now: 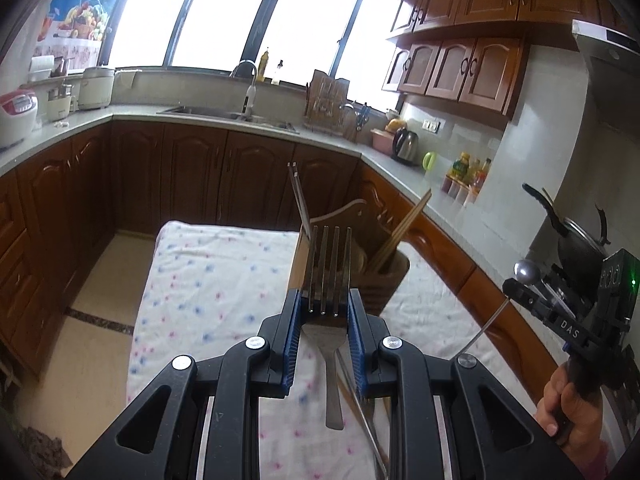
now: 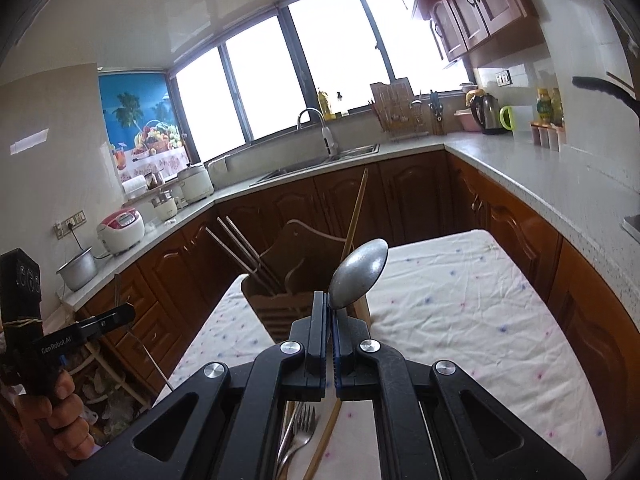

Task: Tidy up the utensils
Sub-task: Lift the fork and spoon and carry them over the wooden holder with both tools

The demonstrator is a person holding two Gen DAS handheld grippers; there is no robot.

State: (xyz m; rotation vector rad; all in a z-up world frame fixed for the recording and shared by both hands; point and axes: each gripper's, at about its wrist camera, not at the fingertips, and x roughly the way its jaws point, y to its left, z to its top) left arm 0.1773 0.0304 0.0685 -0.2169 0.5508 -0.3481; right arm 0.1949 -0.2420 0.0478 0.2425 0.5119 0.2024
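Observation:
My left gripper [image 1: 324, 304] is shut on a steel fork [image 1: 326, 264], tines pointing up, held above the cloth-covered table [image 1: 208, 280] just in front of the wooden utensil holder [image 1: 384, 276]. The holder has metal chopsticks [image 1: 298, 192] and wooden chopsticks [image 1: 404, 228] standing in it. My right gripper [image 2: 330, 308] is shut on a metal spoon [image 2: 360, 274], bowl up, near the same holder [image 2: 288, 280]. The right gripper with the spoon also shows at the right of the left wrist view [image 1: 528, 280]. A fork [image 2: 300, 432] and a wooden chopstick [image 2: 324, 440] lie on the cloth below.
Loose chopsticks [image 1: 360, 400] lie on the floral cloth under my left gripper. Kitchen counters with a sink [image 1: 224, 114], rice cookers [image 2: 120, 230], a kettle [image 1: 406, 146] and bottles surround the table. The other hand-held gripper [image 2: 80, 328] shows at the left.

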